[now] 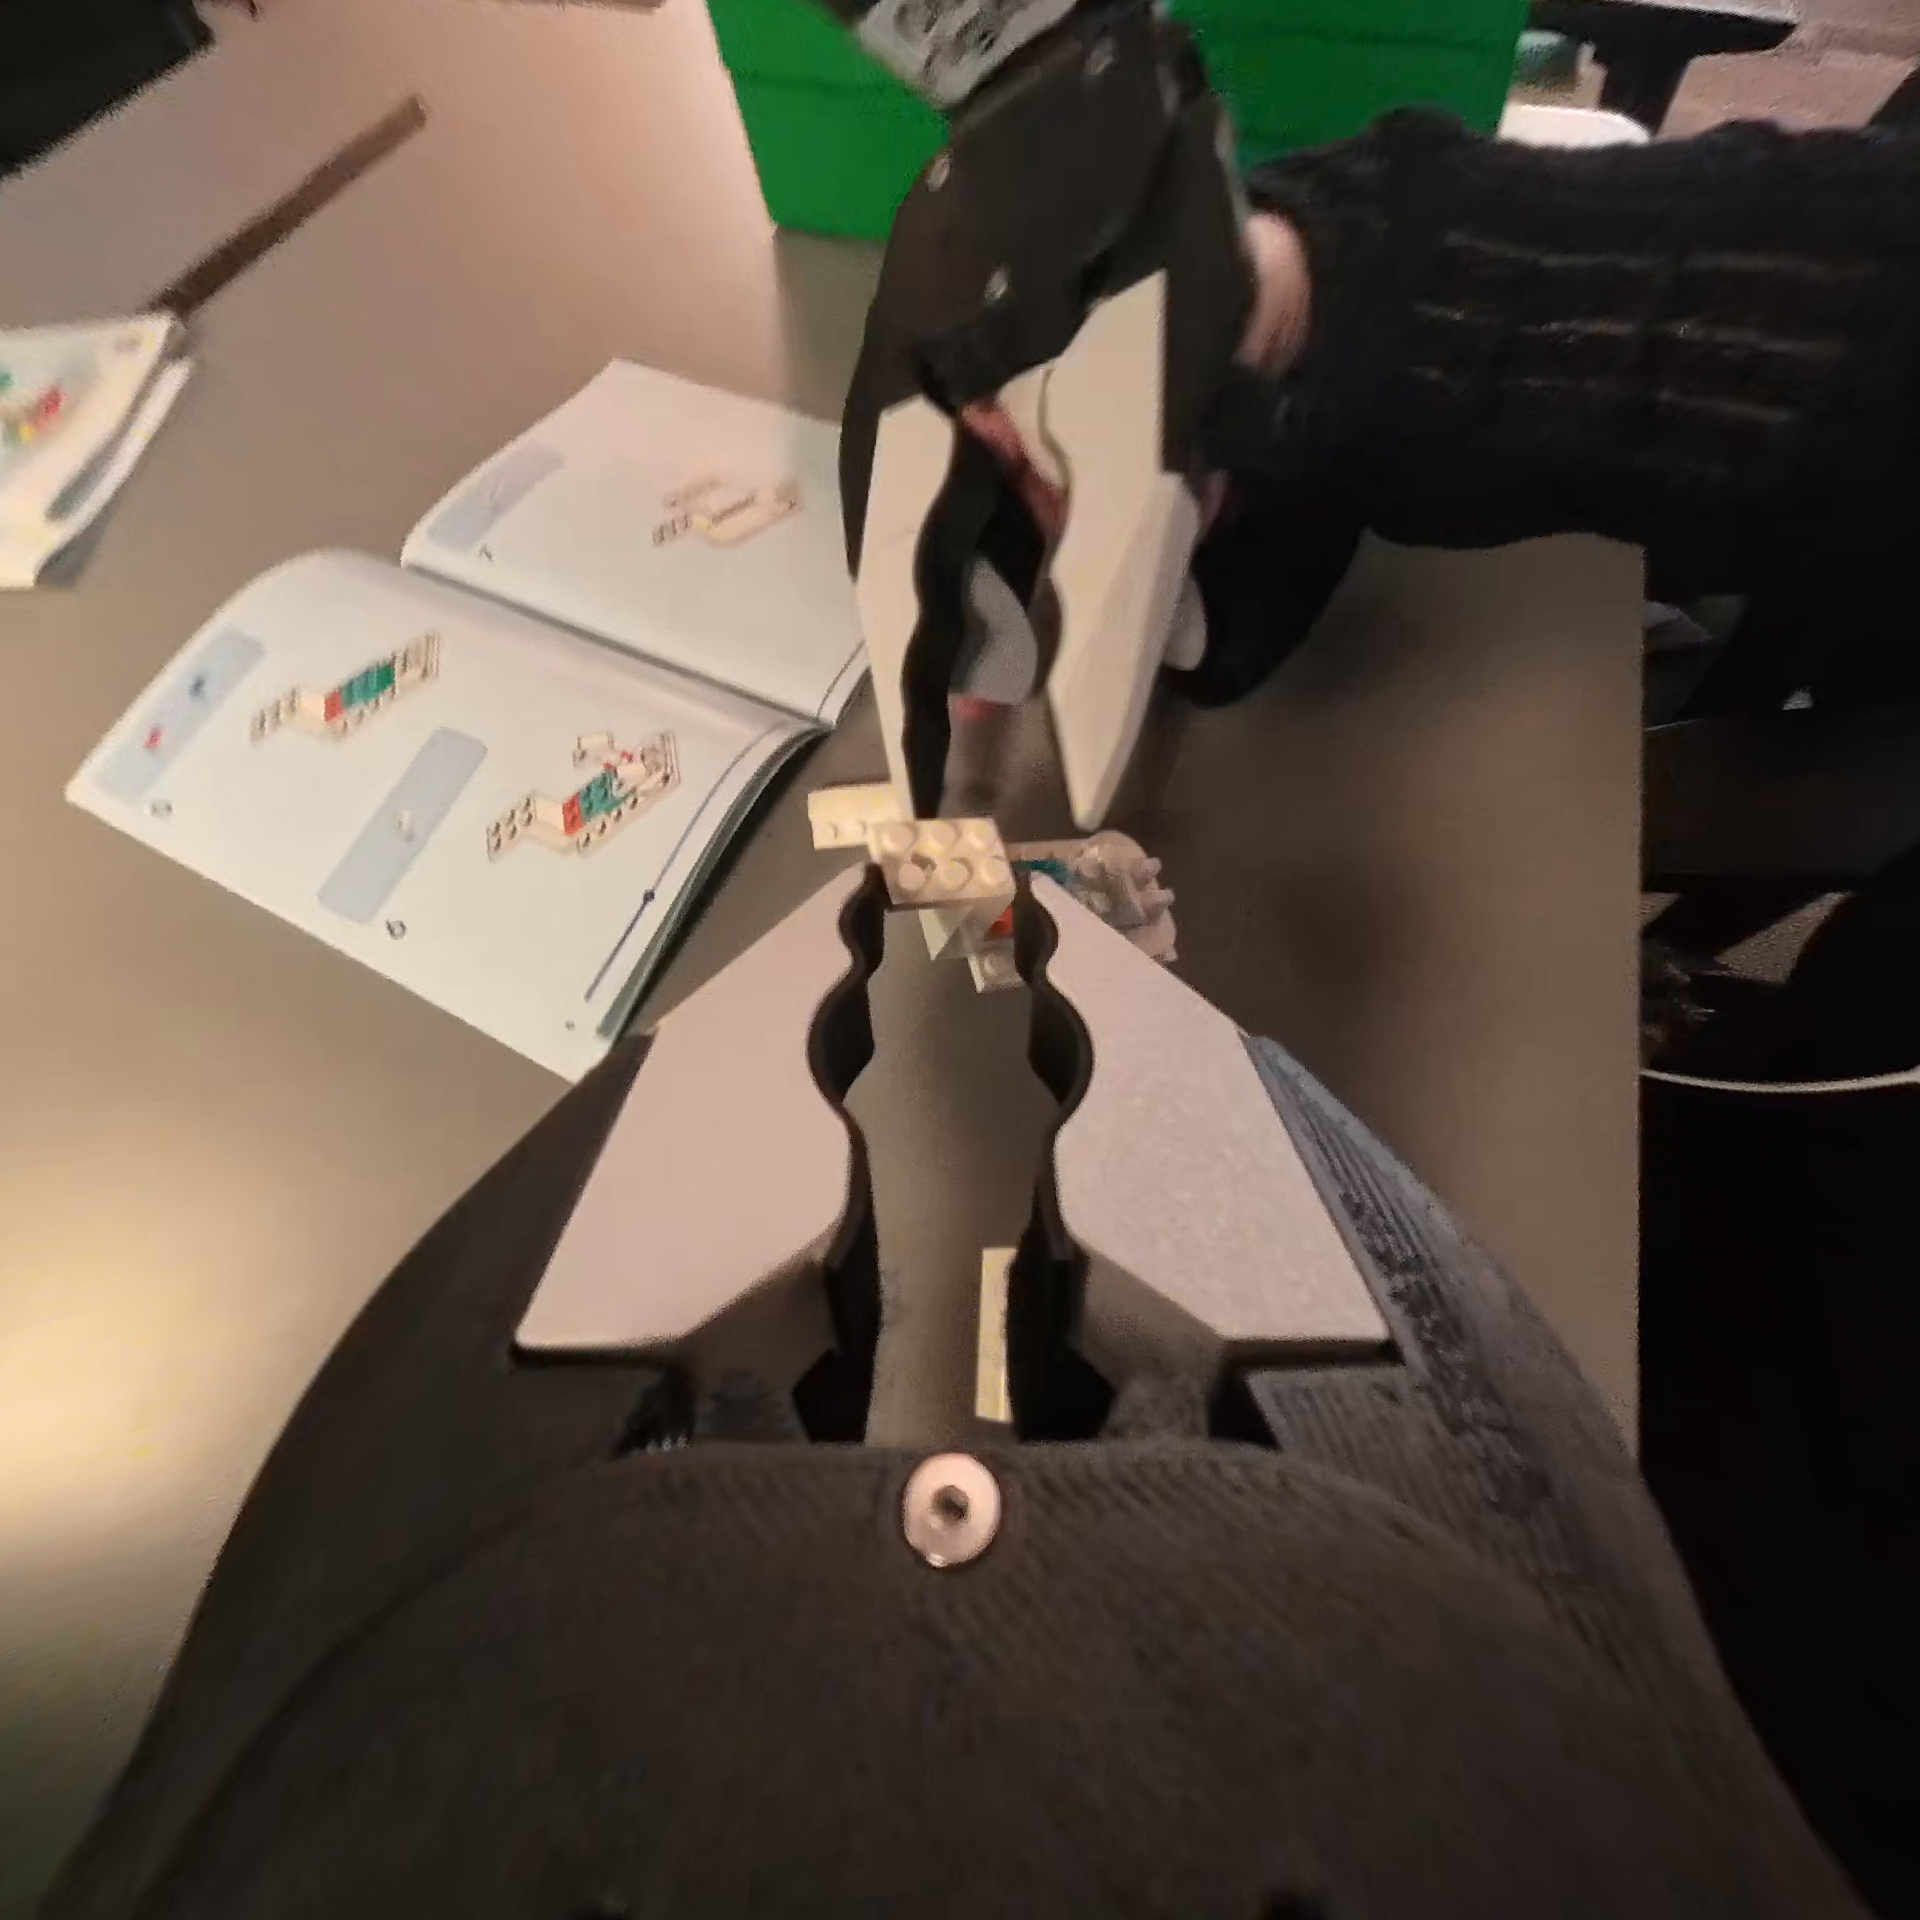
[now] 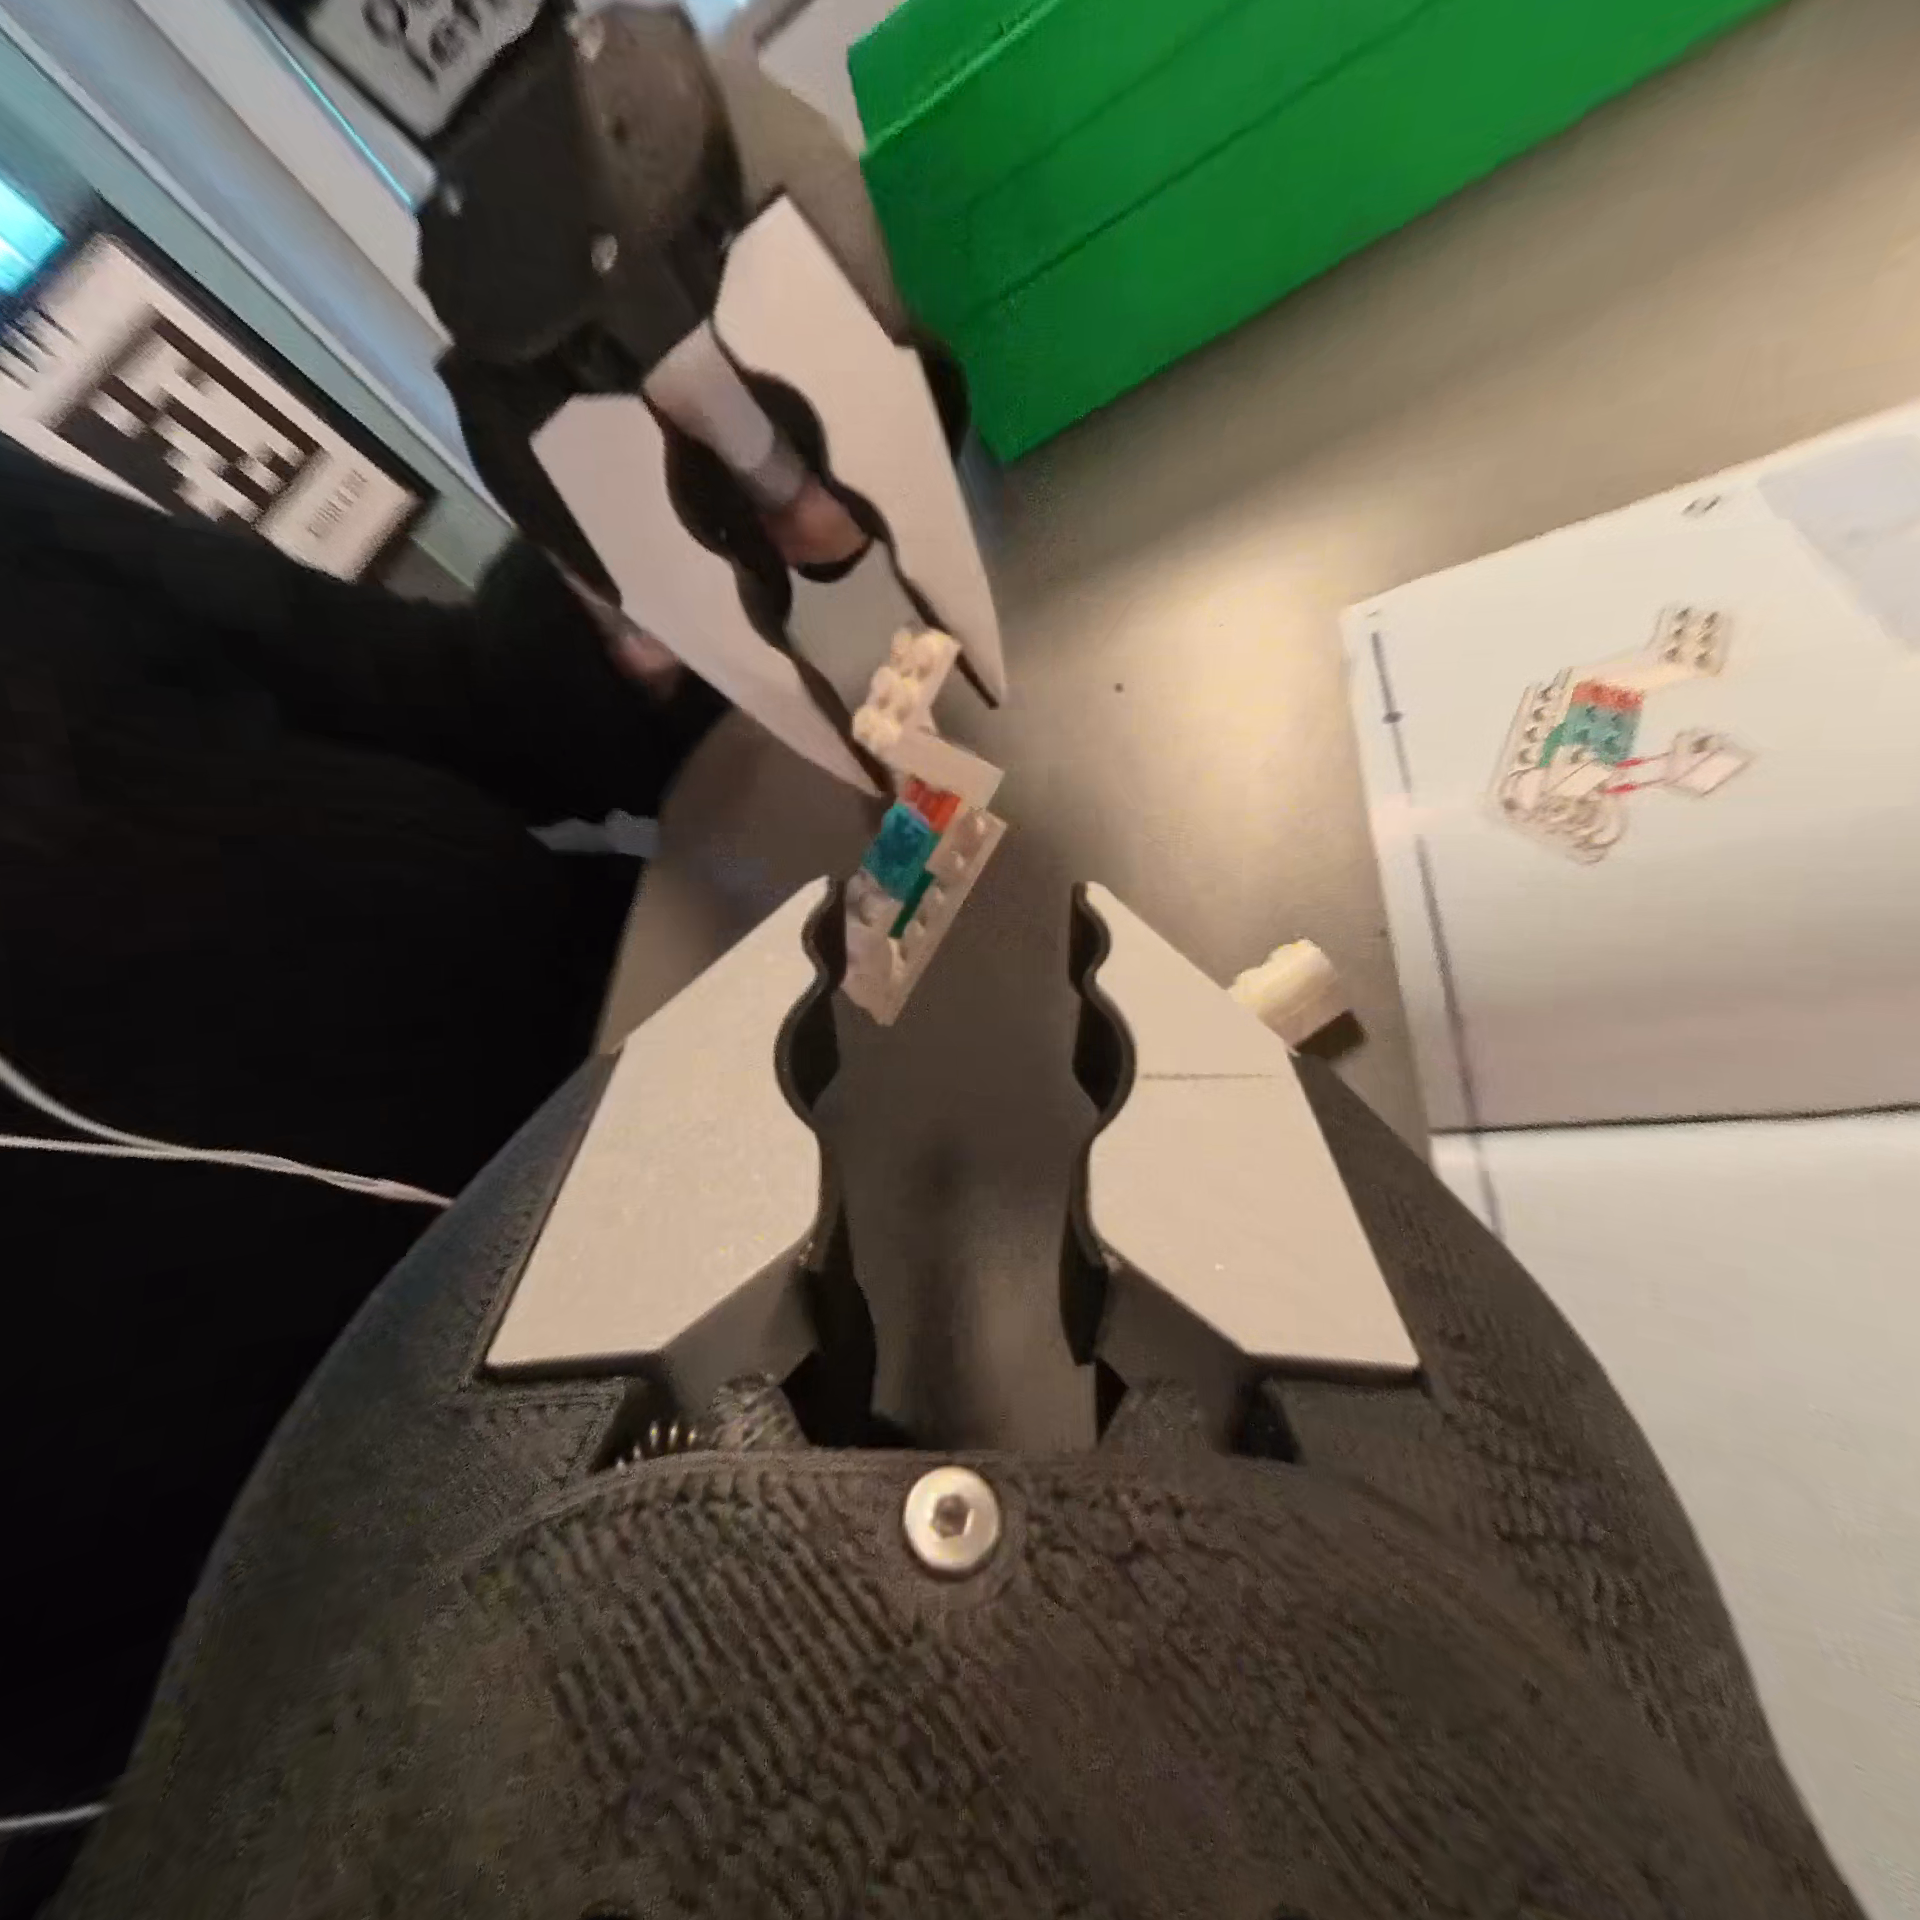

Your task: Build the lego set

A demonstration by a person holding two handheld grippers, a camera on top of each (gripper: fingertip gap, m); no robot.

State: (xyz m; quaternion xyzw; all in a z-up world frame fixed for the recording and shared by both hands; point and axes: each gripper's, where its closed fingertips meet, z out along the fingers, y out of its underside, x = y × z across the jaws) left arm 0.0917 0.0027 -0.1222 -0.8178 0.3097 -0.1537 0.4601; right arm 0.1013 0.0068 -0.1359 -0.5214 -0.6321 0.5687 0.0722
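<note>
My left gripper (image 1: 951, 888) is shut on the white studded end of a small lego assembly (image 1: 945, 862) and holds it above the table. In the right wrist view the left gripper (image 2: 930, 732) comes in from the top. The assembly (image 2: 920, 842) hangs from it, showing white plates with red and teal bricks. My right gripper (image 2: 954, 896) is open. The assembly's lower end sits between its tips, close to the left finger (image 2: 727, 1091). In the left wrist view the right gripper (image 1: 1003, 816) points down just behind the assembly. A small loose white piece (image 2: 1288, 982) lies on the table beside it.
An open instruction booklet (image 1: 468, 748) lies left of the grippers and also shows in the right wrist view (image 2: 1662, 831). Green bins (image 1: 831, 135) stand at the back. A second booklet (image 1: 62, 436) lies far left. The table edge (image 1: 1642, 831) runs close on the right. A dark sleeve (image 1: 1558, 343) reaches in. My two grippers' fingertips are within a few centimetres of each other. Between my right fingertips and the small loose white piece (image 2: 1288, 982) there is roughly 4 cm.
</note>
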